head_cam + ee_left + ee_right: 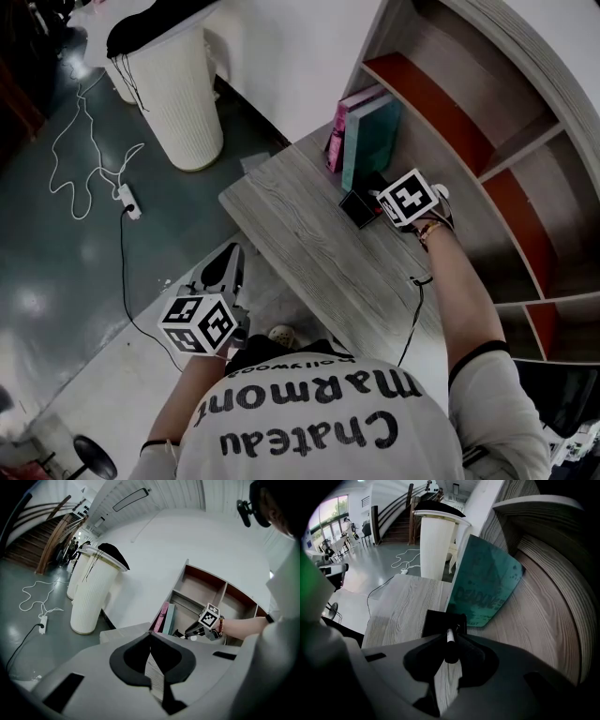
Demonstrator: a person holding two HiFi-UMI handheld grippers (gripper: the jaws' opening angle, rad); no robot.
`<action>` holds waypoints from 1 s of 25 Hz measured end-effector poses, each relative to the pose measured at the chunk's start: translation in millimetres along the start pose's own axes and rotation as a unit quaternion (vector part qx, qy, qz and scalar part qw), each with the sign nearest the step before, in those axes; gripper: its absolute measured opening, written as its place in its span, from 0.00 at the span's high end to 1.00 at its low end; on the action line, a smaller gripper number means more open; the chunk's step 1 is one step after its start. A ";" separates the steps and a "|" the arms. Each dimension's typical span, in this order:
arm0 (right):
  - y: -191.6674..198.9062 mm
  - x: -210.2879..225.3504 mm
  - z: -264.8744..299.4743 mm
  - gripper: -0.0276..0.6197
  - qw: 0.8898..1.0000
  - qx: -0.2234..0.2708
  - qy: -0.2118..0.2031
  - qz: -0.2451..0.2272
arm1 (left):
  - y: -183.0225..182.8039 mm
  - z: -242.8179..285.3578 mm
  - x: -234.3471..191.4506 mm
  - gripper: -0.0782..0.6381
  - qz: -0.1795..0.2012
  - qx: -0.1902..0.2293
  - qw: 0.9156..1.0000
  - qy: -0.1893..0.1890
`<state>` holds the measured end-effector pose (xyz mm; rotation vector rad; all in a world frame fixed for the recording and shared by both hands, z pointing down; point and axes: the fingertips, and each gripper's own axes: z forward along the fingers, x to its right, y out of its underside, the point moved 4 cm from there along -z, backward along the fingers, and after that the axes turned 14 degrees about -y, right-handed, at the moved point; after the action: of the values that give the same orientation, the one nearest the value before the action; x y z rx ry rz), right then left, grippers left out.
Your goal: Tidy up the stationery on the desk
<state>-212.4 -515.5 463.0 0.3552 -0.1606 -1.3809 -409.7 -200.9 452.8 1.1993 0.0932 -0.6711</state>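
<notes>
A wood-grain desk (300, 244) runs up to a shelf unit. A pink book (339, 131) and a teal book (370, 141) stand upright at its far end. Just in front of them sits a small black square holder (357, 208). My right gripper (373, 201) hovers over that holder, shut on a black pen with a white tip (450, 643); the pen points at the holder (439, 622) beside the teal book (487, 588). My left gripper (225, 270) hangs off the desk's near edge, shut and holding nothing (151, 635).
A tall white ribbed bin (178, 94) stands on the floor left of the desk. A power strip (129, 202) with a white cable lies on the grey floor. The curved shelf unit (487, 141) borders the desk on the right. A thin black cable (415, 291) crosses the desk's near right.
</notes>
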 end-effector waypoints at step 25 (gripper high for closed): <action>1.4 -0.2 18.5 0.94 0.999 0.035 0.000 0.026 | 2.5 -0.7 -1.4 0.87 0.006 -0.004 1.000 -0.012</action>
<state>-216.9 -518.0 480.8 0.4066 -0.2167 -1.3260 -409.4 -199.1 455.1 1.1824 0.0683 -0.6749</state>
